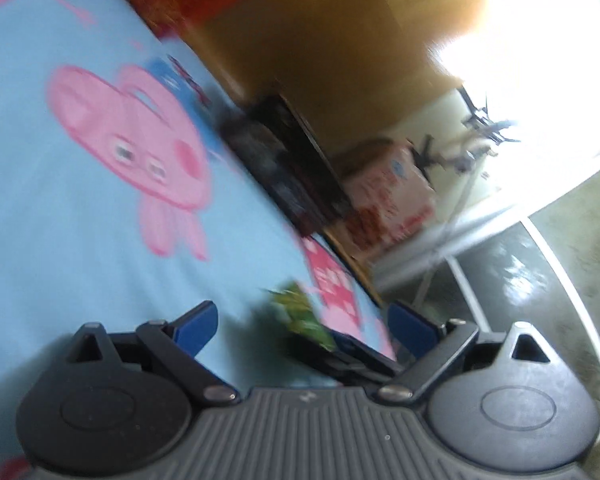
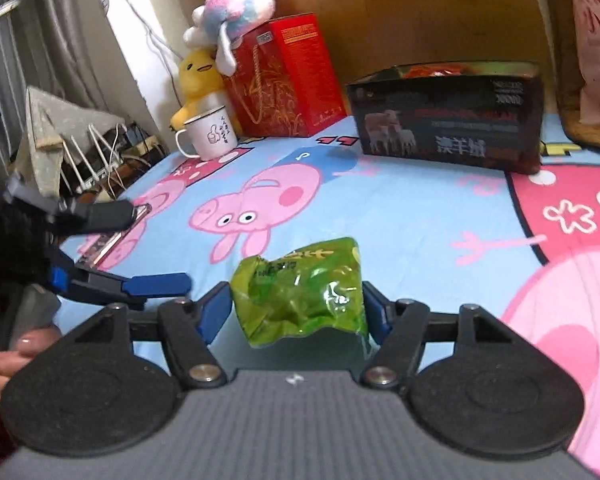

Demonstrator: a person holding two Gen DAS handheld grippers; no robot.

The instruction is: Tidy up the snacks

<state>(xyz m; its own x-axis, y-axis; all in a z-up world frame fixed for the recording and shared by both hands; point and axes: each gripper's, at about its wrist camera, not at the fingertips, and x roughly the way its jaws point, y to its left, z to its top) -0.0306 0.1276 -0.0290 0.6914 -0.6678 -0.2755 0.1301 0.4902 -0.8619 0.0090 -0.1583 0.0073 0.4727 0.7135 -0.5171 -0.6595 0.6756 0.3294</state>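
A green snack packet [image 2: 300, 292] sits between the blue pads of my right gripper [image 2: 296, 300], which touch it on both sides, just above the blue cartoon sheet [image 2: 420, 216]. The blurred left wrist view shows the same green packet [image 1: 300, 316] ahead of my left gripper [image 1: 300, 320], with the right gripper's dark fingers around it. My left gripper [image 2: 148, 248] stands open at the left, fingers wide apart, nothing clamped. A black open-topped box [image 2: 452, 120] with orange packets inside stands at the back right.
A red box [image 2: 288, 80], a white mug [image 2: 212, 132] and plush toys [image 2: 236, 4] crowd the back left. A pink bag [image 2: 596, 40] leans at the far right. A flat shiny item [image 2: 112, 240] lies under the left gripper. Cables and a rack [image 2: 88, 152] lie off the sheet's left edge.
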